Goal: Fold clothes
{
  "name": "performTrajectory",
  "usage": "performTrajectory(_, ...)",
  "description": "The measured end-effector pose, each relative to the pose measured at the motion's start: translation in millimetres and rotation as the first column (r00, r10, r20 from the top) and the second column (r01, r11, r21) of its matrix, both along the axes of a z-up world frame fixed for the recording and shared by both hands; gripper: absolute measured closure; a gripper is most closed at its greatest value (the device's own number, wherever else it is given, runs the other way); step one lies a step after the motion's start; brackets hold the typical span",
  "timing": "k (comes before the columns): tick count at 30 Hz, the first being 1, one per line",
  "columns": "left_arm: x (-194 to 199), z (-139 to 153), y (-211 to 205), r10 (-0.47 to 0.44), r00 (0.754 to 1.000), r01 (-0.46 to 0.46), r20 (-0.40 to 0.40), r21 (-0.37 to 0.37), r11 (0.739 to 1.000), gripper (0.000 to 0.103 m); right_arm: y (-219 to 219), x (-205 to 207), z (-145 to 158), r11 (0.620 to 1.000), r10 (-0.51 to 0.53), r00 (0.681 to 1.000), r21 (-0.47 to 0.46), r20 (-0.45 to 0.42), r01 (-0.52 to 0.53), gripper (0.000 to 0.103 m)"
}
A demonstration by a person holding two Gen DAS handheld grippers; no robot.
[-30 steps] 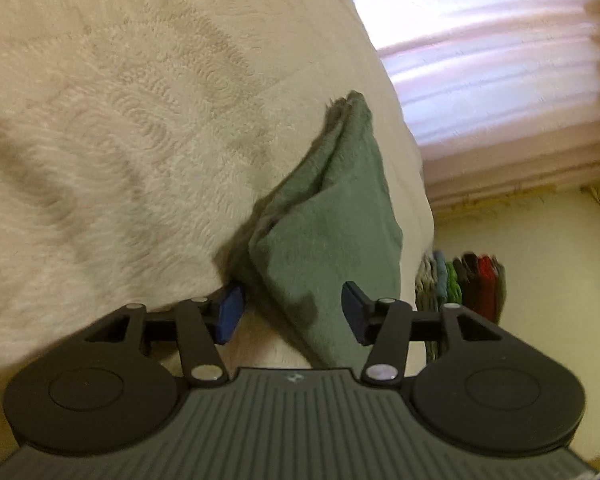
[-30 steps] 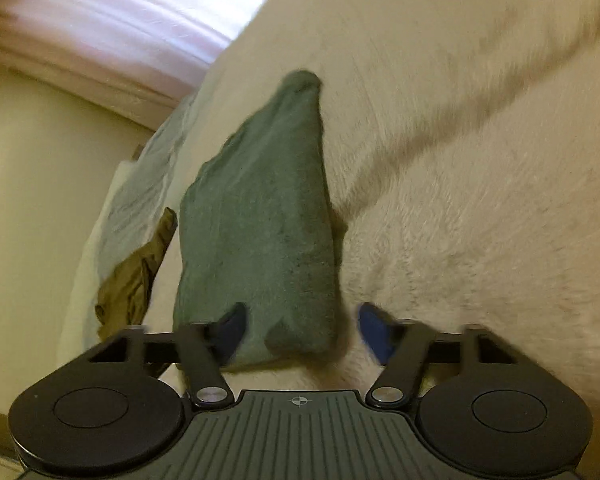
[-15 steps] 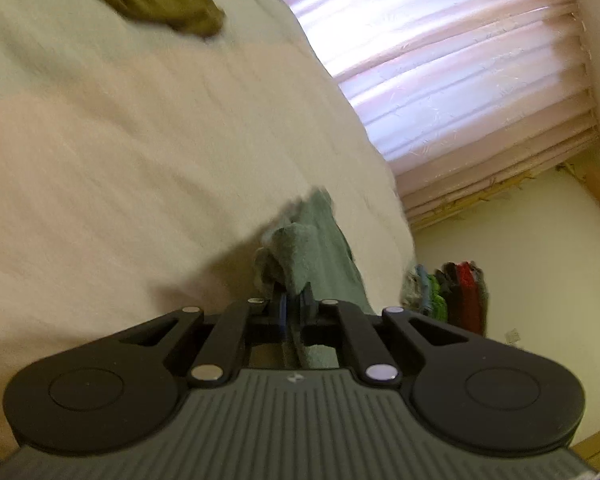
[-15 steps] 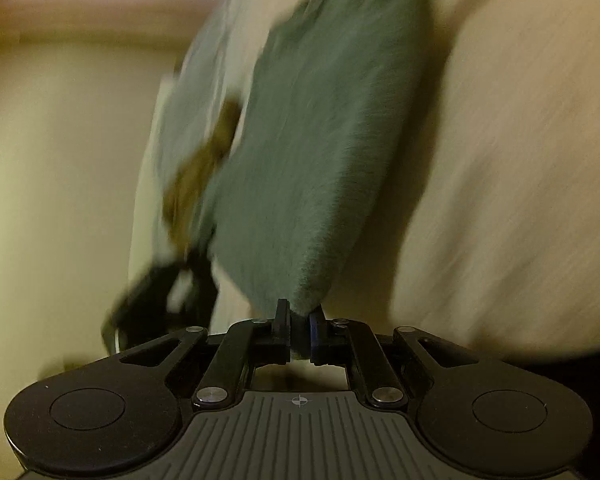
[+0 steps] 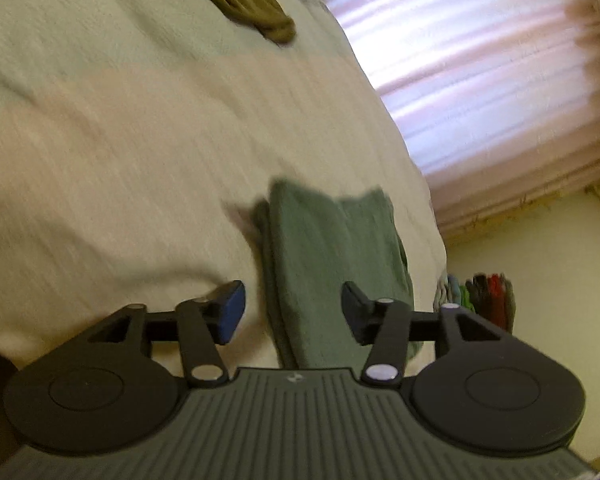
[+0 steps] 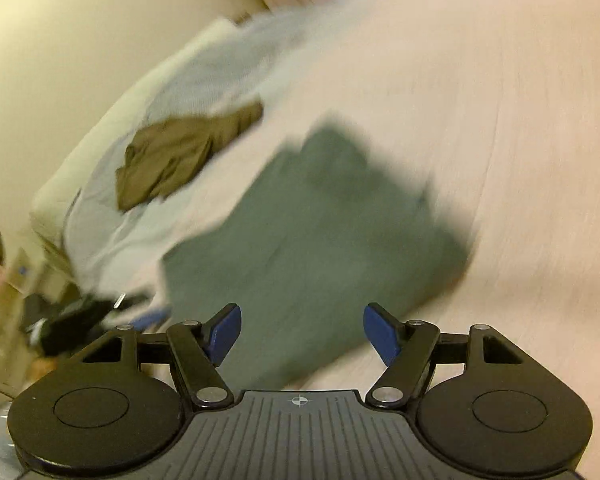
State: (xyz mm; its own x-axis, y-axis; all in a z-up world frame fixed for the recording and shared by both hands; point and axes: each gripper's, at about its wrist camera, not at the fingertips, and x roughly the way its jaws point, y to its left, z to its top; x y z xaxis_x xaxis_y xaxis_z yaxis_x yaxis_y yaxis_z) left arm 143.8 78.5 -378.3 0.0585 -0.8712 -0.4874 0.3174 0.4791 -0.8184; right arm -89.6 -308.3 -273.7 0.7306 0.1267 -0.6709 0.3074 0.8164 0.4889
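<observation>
Your left gripper (image 5: 292,312) and right gripper (image 6: 302,334) both gape wide, holding nothing; the folded green cloth (image 5: 332,264) lies mid-frame on the cream bedspread (image 5: 120,160) (right view blurred).

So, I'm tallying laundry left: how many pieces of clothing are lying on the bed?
2. A folded green garment lies near the bed's edge, between the open left gripper fingers; an unfolded olive-brown garment lies further up the bed. Others may be out of view.

Your left gripper (image 5: 292,312) and right gripper (image 6: 302,334) match: black linkage arms, silver pivot screws, blue finger pads (image 6: 382,338), a ribbed grey housing with a crosshair mark.
</observation>
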Motion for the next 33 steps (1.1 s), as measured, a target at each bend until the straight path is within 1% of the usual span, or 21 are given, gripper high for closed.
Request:
performTrajectory(1, -3.7, -2.7, -4.4, 0.005, 1.0, -0.005, -0.004, 0.002, 1.0, 0.054, -14.1, 7.7, 4.9, 0.998, 0.017, 1.0, -0.053, 0.014, -0.016, 0.032)
performTrajectory(2, -6.7, -5.7, -9.7, 0.021, 1.0, -0.021, -0.009, 0.007, 1.0, 0.054, -26.4, 18.0, 6.1, 0.995, 0.038, 0.999, -0.091, 0.019, -0.036, 0.028)
performTrajectory(3, -8.8, -8.5, -14.4, 0.038, 0.999, -0.037, -0.013, 0.01, 0.999, 0.054, -38.7, 28.3, 7.3, 0.99, 0.059, 0.998, -0.128, 0.023, -0.055, 0.014)
performTrajectory(4, -9.6, -11.1, -18.2, 0.057, 0.998, -0.057, -0.016, 0.01, 0.998, 0.054, -50.9, 40.3, 4.7, 0.986, 0.084, 0.996, -0.148, 0.022, -0.079, 0.01)
performTrajectory(5, -10.2, -13.3, -21.5, 0.079, 0.997, -0.079, -0.019, 0.008, 0.997, 0.054, -63.1, 54.0, -1.4, 0.983, 0.112, 0.994, -0.151, 0.017, -0.108, 0.01)
performTrajectory(7, -9.6, -15.8, -26.0, 0.123, 0.992, -0.123, -0.019, -0.001, 0.992, 0.054, -79.3, 79.8, -19.7, 0.98, 0.16, 0.987, -0.118, 0.008, -0.158, 0.01)
performTrajectory(9, -7.9, -18.2, -28.9, 0.167, 0.986, -0.167, -0.017, -0.01, 0.986, 0.057, -88.6, 104.8, -41.9, 0.974, 0.222, 0.975, -0.05, 0.009, -0.221, 0.01)
performTrajectory(11, -5.3, -21.0, -31.9, 0.202, 0.979, -0.203, -0.022, -0.018, 0.979, 0.068, -91.8, 120.2, -58.2, 0.953, 0.3, 0.954, 0.026, 0.028, -0.301, 0.012)
performTrajectory(12, -2.3, -21.9, -34.3, 0.205, 0.979, -0.205, -0.021, -0.022, 0.978, 0.072, -91.6, 127.6, -65.1, 0.94, 0.335, 0.942, 0.061, 0.04, -0.337, 0.02)
performTrajectory(13, 3.3, -21.4, -37.1, 0.189, 0.982, -0.189, -0.015, -0.024, 0.982, 0.087, -89.7, 135.8, -71.5, 0.927, 0.362, 0.931, 0.083, 0.051, -0.365, 0.029)
performTrajectory(14, 8.8, -20.9, -39.8, 0.172, 0.985, -0.173, -0.008, -0.026, 0.985, 0.098, -88.6, 143.4, -76.9, 0.921, 0.375, 0.925, 0.094, 0.059, -0.379, 0.057)
performTrajectory(15, 14.4, -20.4, -42.6, 0.156, 0.988, -0.156, -0.002, -0.028, 0.987, 0.098, -91.3, 145.3, -80.0, 0.919, 0.37, 0.926, 0.118, 0.07, -0.376, 0.081)
performTrajectory(16, 20.0, -19.9, -45.3, 0.14, 0.99, -0.139, 0.005, -0.03, 0.99, 0.099, -95.2, 143.3, -81.6, 0.917, 0.357, 0.93, 0.155, 0.085, -0.366, 0.087)
performTrajectory(18, 32.2, -17.4, -51.4, 0.106, 0.994, -0.105, 0.022, -0.035, 0.994, 0.099, -103.1, 131.3, -80.2, 0.92, 0.321, 0.936, 0.188, 0.144, -0.345, 0.092)
performTrajectory(21, 59.0, -0.1, -68.1, 0.042, 0.994, -0.038, 0.101, -0.041, 0.998, 0.099, -103.6, 104.2, -70.8, 0.94, 0.235, 0.945, 0.195, 0.226, -0.281, 0.094)
performTrajectory(25, 103.0, 31.9, -111.2, -0.058, 0.965, 0.069, 0.257, -0.037, 0.997, 0.099, -93.6, 73.5, -52.5, 0.98, 0.072, 0.952, 0.154, 0.297, -0.122, 0.094)
performTrajectory(28, 131.0, 49.2, -151.9, -0.109, 0.934, 0.123, 0.341, -0.02, 0.992, 0.099, -86.7, 65.8, -41.7, 0.994, -0.038, 0.931, 0.113, 0.363, -0.003, 0.094)
performTrajectory(30, 147.7, 48.4, -181.2, -0.126, 0.923, 0.125, 0.365, 0.026, 0.992, 0.098, -86.2, 75.4, -43.7, 0.992, -0.107, 0.935, 0.095, 0.339, 0.08, 0.094)
performTrajectory(31, 155.4, 44.3, -193.9, -0.128, 0.92, 0.114, 0.37, 0.06, 0.992, 0.097, -88.4, 82.4, -47.5, 0.99, -0.139, 0.943, 0.078, 0.302, 0.122, 0.093)
performTrajectory(32, 161.9, 37.1, -203.9, -0.126, 0.919, 0.094, 0.374, 0.101, 0.99, 0.095, -91.0, 87.8, -51.0, 0.985, -0.173, 0.949, 0.057, 0.262, 0.163, 0.088)
performTrajectory(33, 168.4, 30.0, -214.0, -0.124, 0.918, 0.075, 0.377, 0.143, 0.987, 0.095, -93.6, 93.2, -54.5, 0.978, -0.207, 0.953, 0.034, 0.224, 0.204, 0.076)
